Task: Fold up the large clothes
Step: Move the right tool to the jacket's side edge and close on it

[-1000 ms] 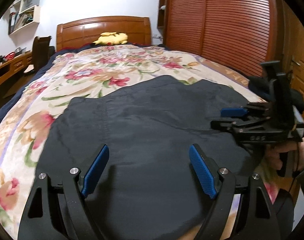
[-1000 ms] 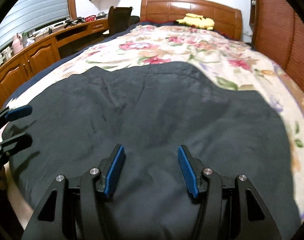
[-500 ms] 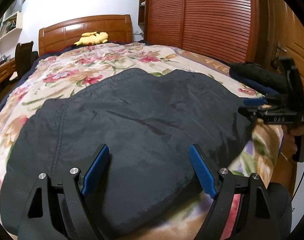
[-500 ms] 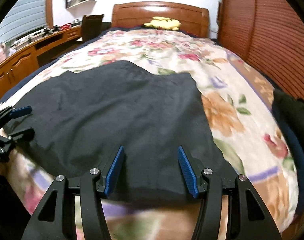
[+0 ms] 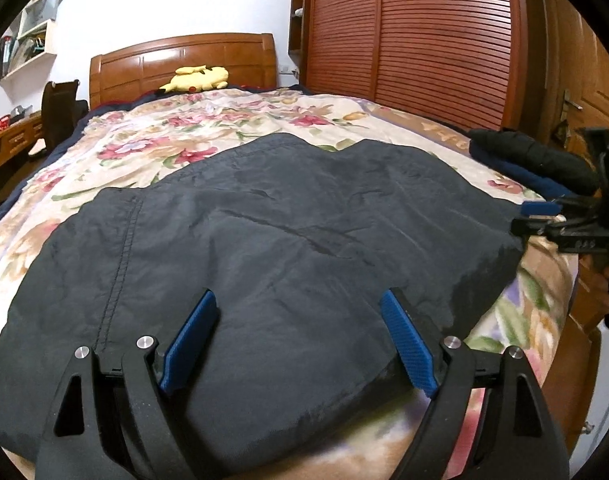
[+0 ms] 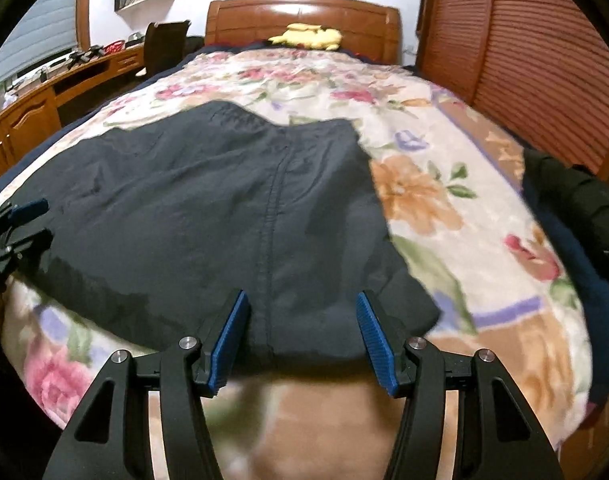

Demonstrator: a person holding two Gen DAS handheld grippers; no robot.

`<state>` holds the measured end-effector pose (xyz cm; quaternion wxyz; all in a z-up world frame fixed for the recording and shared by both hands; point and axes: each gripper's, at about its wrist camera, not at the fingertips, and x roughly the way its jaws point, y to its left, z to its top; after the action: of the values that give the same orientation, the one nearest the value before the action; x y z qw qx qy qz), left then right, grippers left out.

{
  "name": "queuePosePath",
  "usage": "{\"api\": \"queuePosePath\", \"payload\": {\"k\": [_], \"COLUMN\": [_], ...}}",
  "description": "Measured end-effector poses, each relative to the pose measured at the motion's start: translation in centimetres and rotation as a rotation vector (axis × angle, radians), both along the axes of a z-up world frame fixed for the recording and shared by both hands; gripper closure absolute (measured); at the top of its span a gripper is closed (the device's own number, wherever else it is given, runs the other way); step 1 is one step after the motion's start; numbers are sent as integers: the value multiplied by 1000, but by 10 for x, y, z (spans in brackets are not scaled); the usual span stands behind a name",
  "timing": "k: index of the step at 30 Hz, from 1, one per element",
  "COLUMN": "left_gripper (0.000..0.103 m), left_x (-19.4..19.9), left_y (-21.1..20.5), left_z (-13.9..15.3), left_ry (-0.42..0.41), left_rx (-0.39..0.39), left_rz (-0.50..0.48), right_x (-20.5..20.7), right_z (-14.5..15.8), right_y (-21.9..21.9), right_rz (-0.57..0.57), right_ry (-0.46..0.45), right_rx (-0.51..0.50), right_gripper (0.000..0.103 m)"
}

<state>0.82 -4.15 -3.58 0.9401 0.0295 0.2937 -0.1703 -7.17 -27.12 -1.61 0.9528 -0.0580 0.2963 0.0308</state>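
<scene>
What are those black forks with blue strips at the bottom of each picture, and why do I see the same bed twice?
There is no robot here. A person carries a hand-held tool in each hand, and each tool has its own wide-angle camera looking forward along its two fingers. So you get two pictures of one bed: one from the left tool, one from the right tool. The blue strips are the grip pads on the fingers.

Spread flat on the flowered blanket lies a large dark garment, waiting to be folded. Both tools are open and hold nothing; each is aimed at the garment's near edge. At the side of each picture you can glimpse the other tool.

Farther off are a yellow plush toy by the headboard and a pile of dark clothes at the bed's right edge.
</scene>
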Motion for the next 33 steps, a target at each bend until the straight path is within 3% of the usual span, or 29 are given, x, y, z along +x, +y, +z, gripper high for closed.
{"api": "queuePosePath", "payload": {"k": [8,15,30,33], "left_gripper": [17,17,17,17], "left_x": [-5,-6,-7,-7], "left_y": [0,-2,-3,-3], "left_z": [-2,-3,-3,-3], "left_ry": [-26,-26,-38,-39], "left_rx": [7,1,22,27], "left_rz": [16,14,26,24], "right_x": [-22,-40,6,13], "right_z": [9,24,-2,-10], "right_y": [-25,-35,-42,-43], "right_rz": [-97,-102,-97,-113], "right_ry": [-36,-57,37,67], "right_rx": [76,101,179,190], "right_gripper": [35,35,34,28]}}
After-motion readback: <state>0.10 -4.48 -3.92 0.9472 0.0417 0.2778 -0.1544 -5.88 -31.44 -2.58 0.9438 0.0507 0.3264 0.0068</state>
